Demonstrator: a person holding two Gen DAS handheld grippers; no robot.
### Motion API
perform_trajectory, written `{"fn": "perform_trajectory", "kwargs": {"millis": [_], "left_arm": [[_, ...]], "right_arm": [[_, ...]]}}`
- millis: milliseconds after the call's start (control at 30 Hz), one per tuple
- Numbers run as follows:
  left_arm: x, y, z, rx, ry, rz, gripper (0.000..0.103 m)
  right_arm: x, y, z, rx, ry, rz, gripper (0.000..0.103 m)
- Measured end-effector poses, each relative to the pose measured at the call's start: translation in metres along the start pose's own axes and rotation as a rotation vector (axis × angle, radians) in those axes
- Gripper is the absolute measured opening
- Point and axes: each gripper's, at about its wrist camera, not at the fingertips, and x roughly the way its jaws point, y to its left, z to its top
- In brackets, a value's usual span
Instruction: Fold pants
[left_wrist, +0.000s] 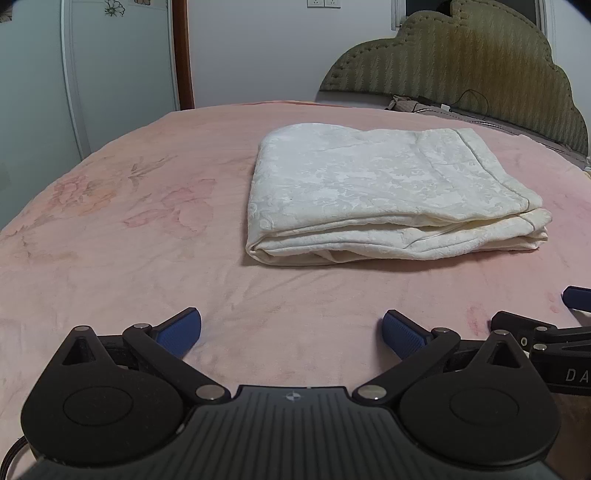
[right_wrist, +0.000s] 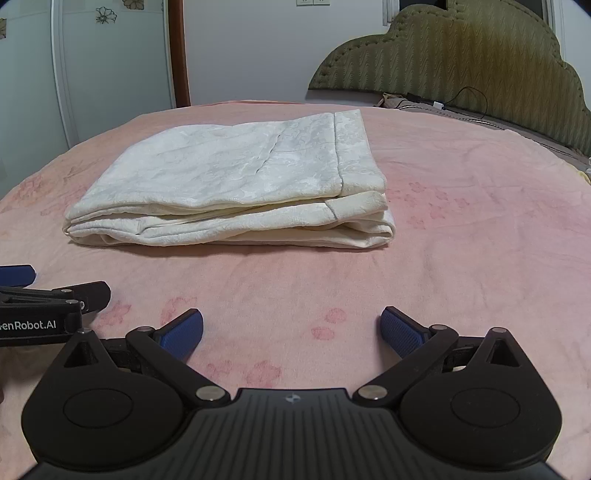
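Cream-white pants (left_wrist: 384, 192) lie folded into a flat rectangular stack on the pink bed; in the right wrist view the pants (right_wrist: 236, 188) show layered edges and a hem band at the right. My left gripper (left_wrist: 291, 332) is open, low over the blanket, well short of the stack, nothing between its blue pads. My right gripper (right_wrist: 291, 330) is open too, empty, also short of the stack. Each gripper shows at the edge of the other's view: the right gripper (left_wrist: 554, 317) at the far right, the left gripper (right_wrist: 51, 284) at the far left.
The pink floral blanket (left_wrist: 129, 240) covers the bed on all sides of the stack. An olive padded headboard (right_wrist: 461, 51) stands at the back right with a black cable (right_wrist: 469, 96) below it. A pale wardrobe door (left_wrist: 92, 55) and a brown door frame stand at the back left.
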Motion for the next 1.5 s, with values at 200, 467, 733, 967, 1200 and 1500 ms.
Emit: {"fn": "perform_trajectory", "kwargs": {"millis": [200,467,733,967,1200,1500], "left_arm": [[0.0000,-0.0002,0.0000,-0.018,0.000,0.010,0.103],[-0.0006,-0.0046,-0.0003,-0.020,0.001,0.014,0.103],[0.0001,-0.0022,-0.0004,-0.023,0.001,0.010,0.103],[0.0001,-0.0022,-0.0004,-0.023,0.001,0.009,0.103],[0.0000,-0.0024,-0.0005,-0.023,0.001,0.010,0.103],[0.0000,-0.0024,-0.0005,-0.023,0.001,0.010,0.103]], "right_arm": [[0.0000,-0.0005,0.0000,0.000,0.001,-0.004,0.103],[0.0023,0.0016,0.0016,0.011,0.001,-0.017,0.103],[0.0020,0.0009,0.0012,0.011,0.000,-0.012,0.103],[0.0019,-0.0004,0.0013,0.013,-0.001,-0.008,0.103],[0.0020,-0.0003,0.0013,0.013,-0.001,-0.008,0.103],[0.0019,-0.0001,0.0012,0.013,-0.001,-0.009,0.103]]}}
